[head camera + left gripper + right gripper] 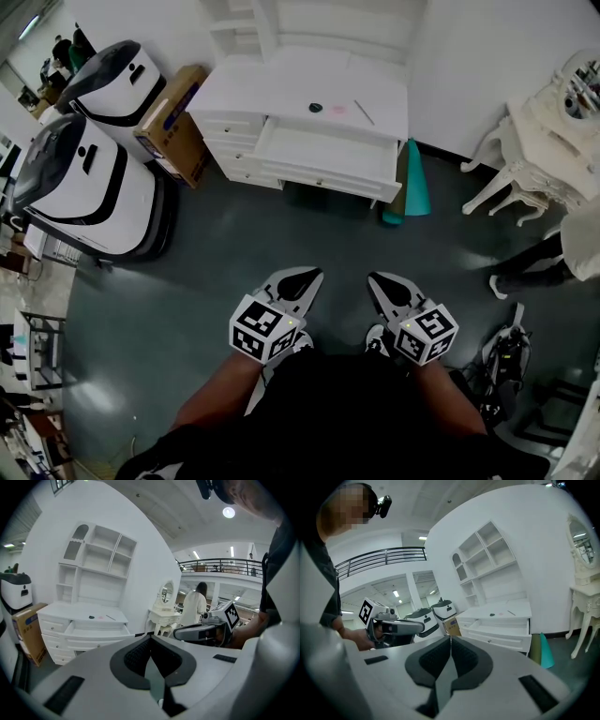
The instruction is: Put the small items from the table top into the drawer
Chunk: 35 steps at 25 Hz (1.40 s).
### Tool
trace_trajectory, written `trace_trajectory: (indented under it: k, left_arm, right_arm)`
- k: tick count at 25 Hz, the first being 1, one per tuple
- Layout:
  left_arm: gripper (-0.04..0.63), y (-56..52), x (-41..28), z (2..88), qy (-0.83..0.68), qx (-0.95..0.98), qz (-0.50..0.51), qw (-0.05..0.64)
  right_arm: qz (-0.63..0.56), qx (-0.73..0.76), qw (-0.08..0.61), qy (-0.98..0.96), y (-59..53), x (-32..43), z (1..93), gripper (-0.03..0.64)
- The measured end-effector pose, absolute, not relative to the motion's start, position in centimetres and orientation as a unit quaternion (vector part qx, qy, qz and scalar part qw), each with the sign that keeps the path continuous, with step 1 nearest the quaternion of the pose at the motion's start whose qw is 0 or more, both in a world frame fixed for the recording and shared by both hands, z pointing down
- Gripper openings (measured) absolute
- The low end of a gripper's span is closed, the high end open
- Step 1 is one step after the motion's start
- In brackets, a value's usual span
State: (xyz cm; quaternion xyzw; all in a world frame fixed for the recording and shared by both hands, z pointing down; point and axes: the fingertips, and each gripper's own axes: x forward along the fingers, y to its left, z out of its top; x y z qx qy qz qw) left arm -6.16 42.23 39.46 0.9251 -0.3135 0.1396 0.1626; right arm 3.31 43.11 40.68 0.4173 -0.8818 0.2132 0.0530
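Note:
A white desk (281, 84) with a hutch stands well ahead of me, its top drawer (328, 155) pulled open. On the desk top lie a small dark round item (316, 107), a pink item (337, 112) and a thin stick-like item (364, 112). My left gripper (309, 275) and right gripper (378, 278) hover side by side over the dark floor, far short of the desk. Both are shut with nothing in them. The left gripper view shows its shut jaws, the desk (84, 616) and the right gripper (201, 631). In the right gripper view the drawer (501, 627) is open.
Two white wheeled machines (84, 178) and a cardboard box (173, 122) stand left of the desk. A teal cone (415, 183) leans at its right side. A white dressing table (553, 122) and a person's legs (525, 267) are at the right.

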Motion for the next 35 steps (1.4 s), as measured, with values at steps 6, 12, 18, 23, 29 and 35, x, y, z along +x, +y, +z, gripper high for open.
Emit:
trace_trajectory:
  k: [6,12,18,23,29,35]
  left_arm:
    - [0.003,42.4,-9.0,40.2,-0.299,0.928,0.144,0.169]
    - [0.003,42.9,-10.7,41.0,-0.288,0.930,0.148,0.173]
    - [0.003,43.0,-10.9,41.5,-0.283,0.931,0.144,0.180]
    - [0.003,42.6,-9.8,41.7,-0.283,0.931,0.141,0.181]
    - [0.003,40.9,-10.5,42.5,-0.298,0.921,0.160,0.192]
    - [0.003,36.7,-8.5,41.2,-0.303,0.922,0.158,0.184]
  right_arm:
    - [0.210,0.443,0.040,-0.871,43.2,1.0,40.3,0.026]
    - [0.217,0.459,0.042,-0.861,44.1,-0.2,41.0,0.026]
    - [0.222,0.467,0.045,-0.855,44.5,-0.1,41.2,0.026]
    - [0.218,0.461,0.041,-0.859,43.5,0.1,41.0,0.026]
    - [0.232,0.444,0.037,-0.865,40.2,-0.3,41.5,0.026]
    - [0.229,0.438,0.033,-0.869,36.0,1.3,40.9,0.026]
